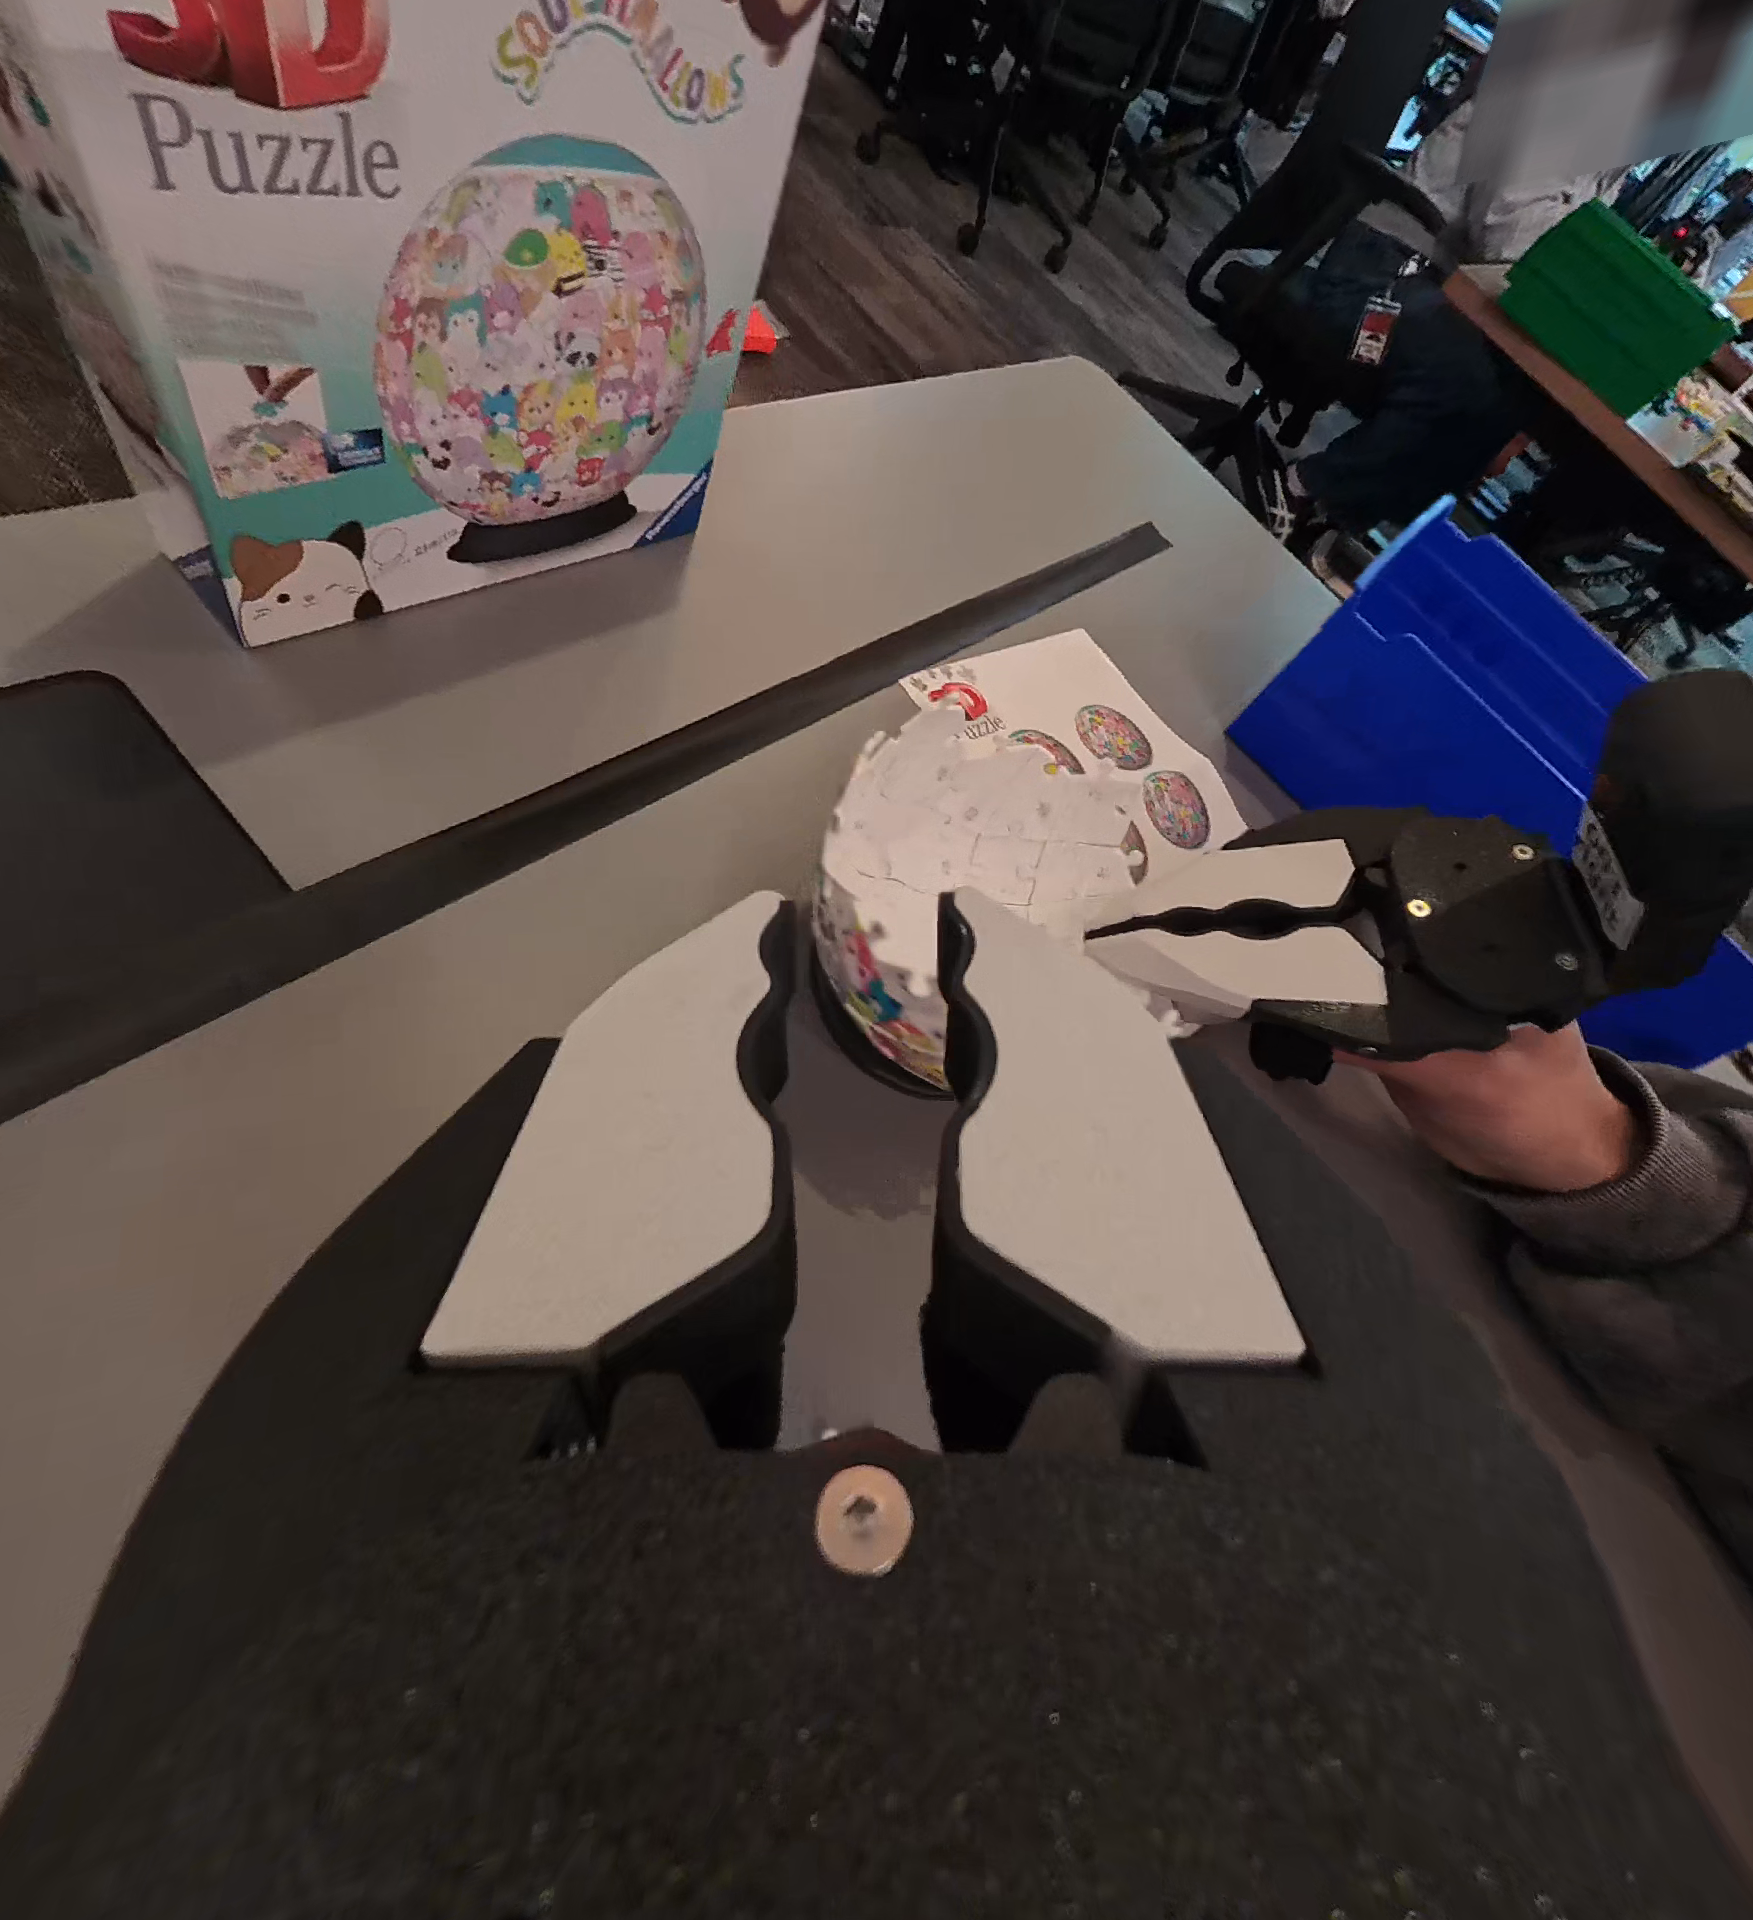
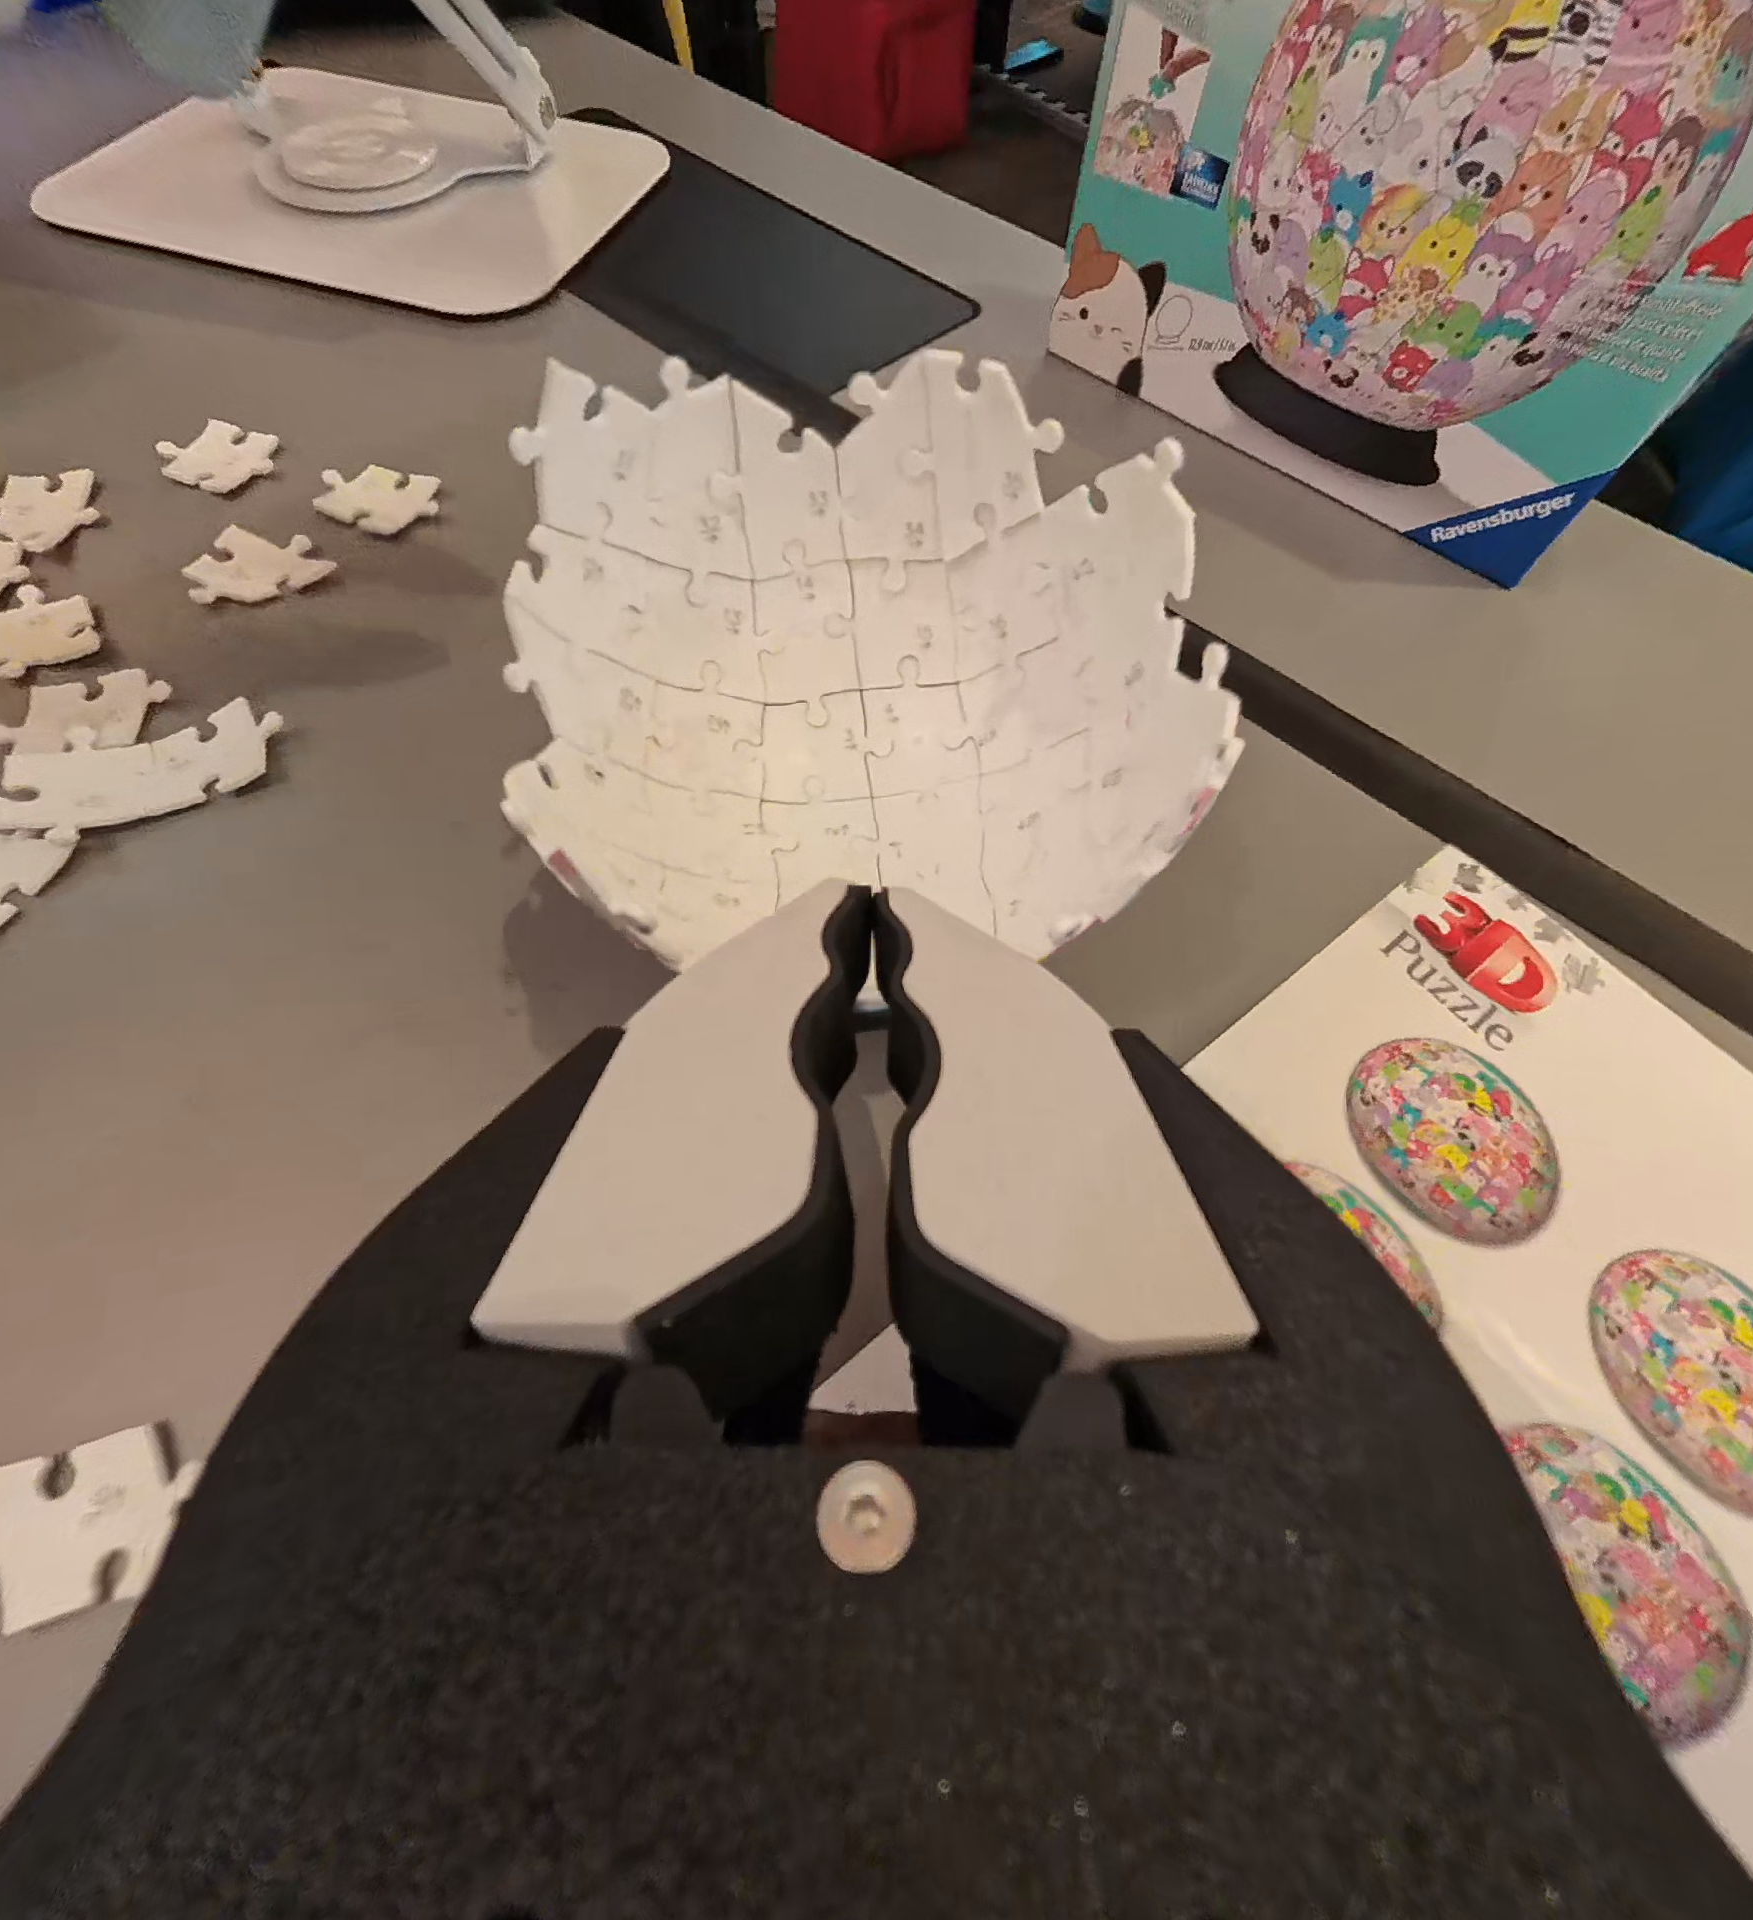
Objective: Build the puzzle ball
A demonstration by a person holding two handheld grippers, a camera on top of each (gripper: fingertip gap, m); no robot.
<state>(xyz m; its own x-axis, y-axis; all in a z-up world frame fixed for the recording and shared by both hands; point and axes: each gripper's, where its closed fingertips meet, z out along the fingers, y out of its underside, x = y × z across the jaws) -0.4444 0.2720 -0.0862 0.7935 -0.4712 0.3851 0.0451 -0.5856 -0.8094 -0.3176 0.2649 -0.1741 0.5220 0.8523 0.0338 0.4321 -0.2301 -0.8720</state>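
The half-built puzzle ball (image 1: 976, 821) is an open white shell (image 2: 810, 644) with a colourful outside, sitting on a black stand (image 1: 882, 1070) on the grey table. My left gripper (image 1: 864, 914) is open and empty, its fingertips on either side of the ball's near side. My right gripper (image 2: 872, 904) is shut with its tips pinching the shell's near rim. It also shows in the left wrist view (image 1: 1095, 930), coming in from the right in a person's hand (image 1: 1495, 1101). Several loose white pieces (image 2: 41, 582) lie left of the ball, and one lies nearer (image 2: 61, 1517).
The puzzle box (image 1: 415, 312) stands at the back of the table (image 2: 1474, 260). An instruction sheet (image 2: 1474, 1195) lies right of the ball. Blue bins (image 1: 1454, 707) sit at the table's right edge. A white stand base (image 2: 352, 177) and a black pad (image 2: 778, 281) lie beyond. The gap from one gripper's tips to the other's is roughly 15 centimeters.
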